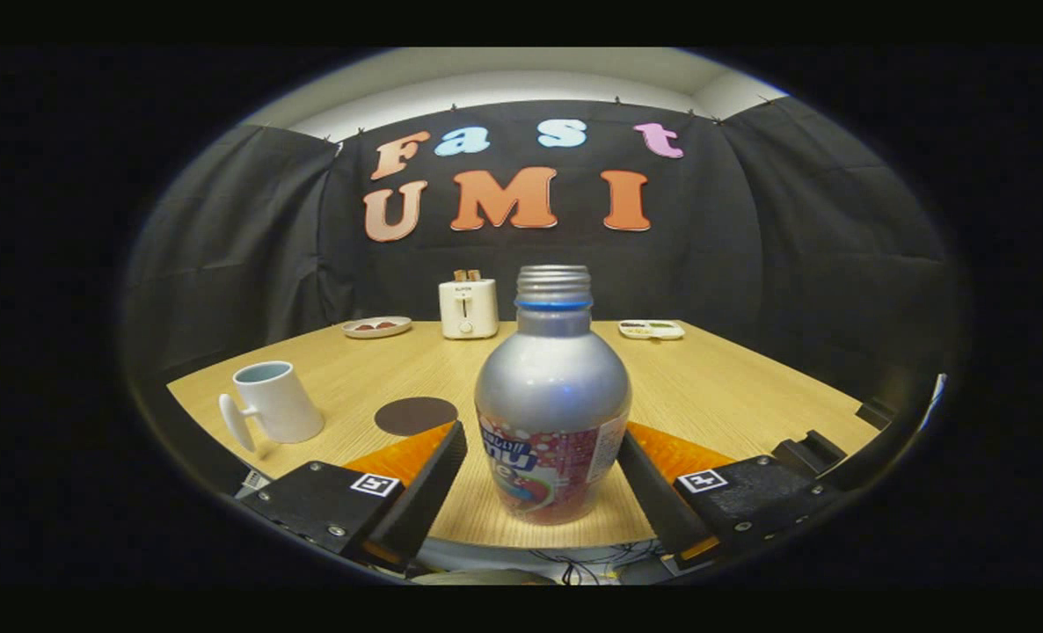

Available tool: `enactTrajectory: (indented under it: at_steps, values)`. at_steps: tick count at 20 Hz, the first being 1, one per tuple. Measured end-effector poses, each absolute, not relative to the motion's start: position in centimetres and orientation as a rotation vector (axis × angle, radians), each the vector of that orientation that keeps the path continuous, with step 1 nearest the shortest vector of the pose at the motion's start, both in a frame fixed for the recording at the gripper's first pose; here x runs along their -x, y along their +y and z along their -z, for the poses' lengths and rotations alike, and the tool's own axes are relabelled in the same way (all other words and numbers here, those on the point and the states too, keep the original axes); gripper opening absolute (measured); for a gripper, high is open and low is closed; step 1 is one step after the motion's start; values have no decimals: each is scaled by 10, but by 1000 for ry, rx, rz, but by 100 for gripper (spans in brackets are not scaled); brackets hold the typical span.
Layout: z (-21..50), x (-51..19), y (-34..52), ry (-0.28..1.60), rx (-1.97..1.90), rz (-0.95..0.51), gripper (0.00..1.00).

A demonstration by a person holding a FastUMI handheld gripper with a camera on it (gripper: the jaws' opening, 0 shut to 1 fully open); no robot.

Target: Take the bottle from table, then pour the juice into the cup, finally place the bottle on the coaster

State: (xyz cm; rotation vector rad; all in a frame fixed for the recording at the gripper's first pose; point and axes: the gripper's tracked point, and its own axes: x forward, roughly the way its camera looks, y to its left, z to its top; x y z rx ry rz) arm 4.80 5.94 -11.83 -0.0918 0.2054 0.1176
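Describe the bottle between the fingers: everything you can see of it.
The bottle stands upright near the table's front edge, between the gripper's open fingers. The left finger stands clear; the right is close to its side, contact uncertain. It looks like silver metal, with a rounded shoulder, a bare threaded neck with no cap, a blue ring below it, and a red printed label around the base.

The gripper (543, 435) was seen as two dark, boxy blocks (319, 501), one at 7 o'clock and one at 5 o'clock, each marked with a small square black-and-white tag (374, 484) and fastened with round screws (337, 531). Its fingers (425, 492) were set close at either side of the bottle (552, 396); contact could not be made out
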Motion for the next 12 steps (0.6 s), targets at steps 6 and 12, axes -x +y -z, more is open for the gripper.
enactTrajectory:
  at_steps: [6,12]
  values:
    - [128,-51,53,238,89,-103,87]
    - [126,-51,52,245,87,-95,77]
